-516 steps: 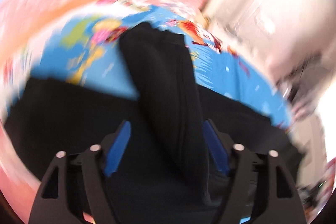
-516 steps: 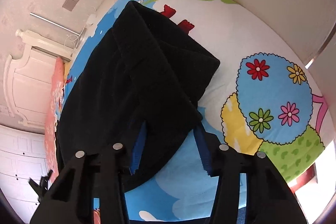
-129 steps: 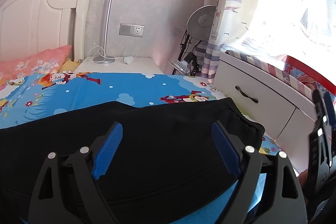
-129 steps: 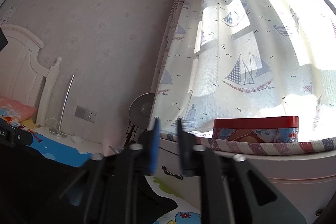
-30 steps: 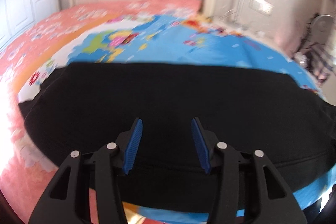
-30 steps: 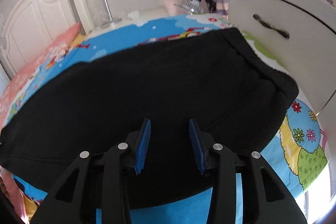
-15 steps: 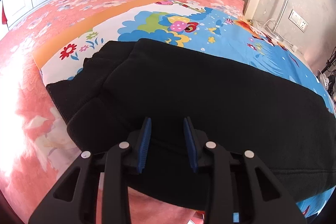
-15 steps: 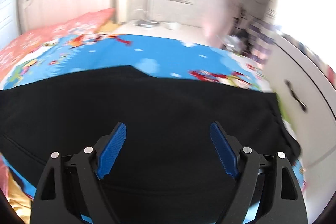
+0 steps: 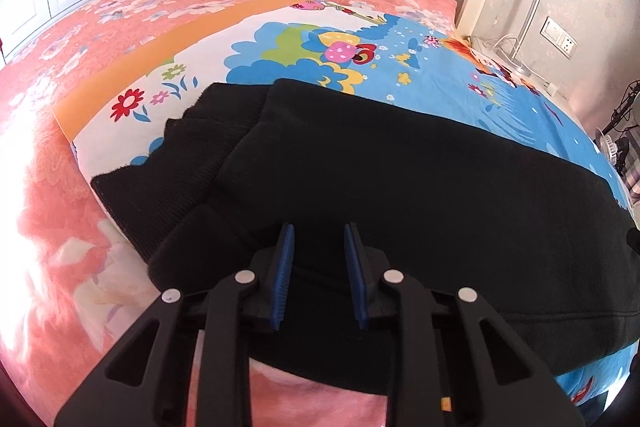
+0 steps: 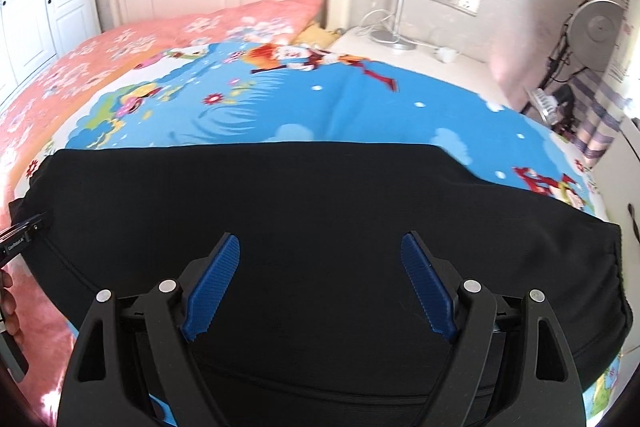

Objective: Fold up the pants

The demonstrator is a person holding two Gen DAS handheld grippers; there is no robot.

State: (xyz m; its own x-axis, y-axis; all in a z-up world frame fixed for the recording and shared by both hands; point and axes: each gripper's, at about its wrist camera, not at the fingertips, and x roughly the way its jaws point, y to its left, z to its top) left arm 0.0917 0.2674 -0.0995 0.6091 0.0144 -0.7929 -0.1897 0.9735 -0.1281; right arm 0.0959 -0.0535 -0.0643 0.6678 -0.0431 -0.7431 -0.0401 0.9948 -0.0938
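Black pants (image 9: 400,187) span the bed (image 9: 100,39); left claw (image 9: 318,259) narrowing, nothing pinched, right claw (image 10: 320,279) wide apart.

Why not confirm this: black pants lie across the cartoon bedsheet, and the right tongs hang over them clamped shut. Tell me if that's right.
Not quite. The right tongs stand wide open, nothing between the pads, as the right wrist view shows. The black pants do lie across the cartoon bedsheet.
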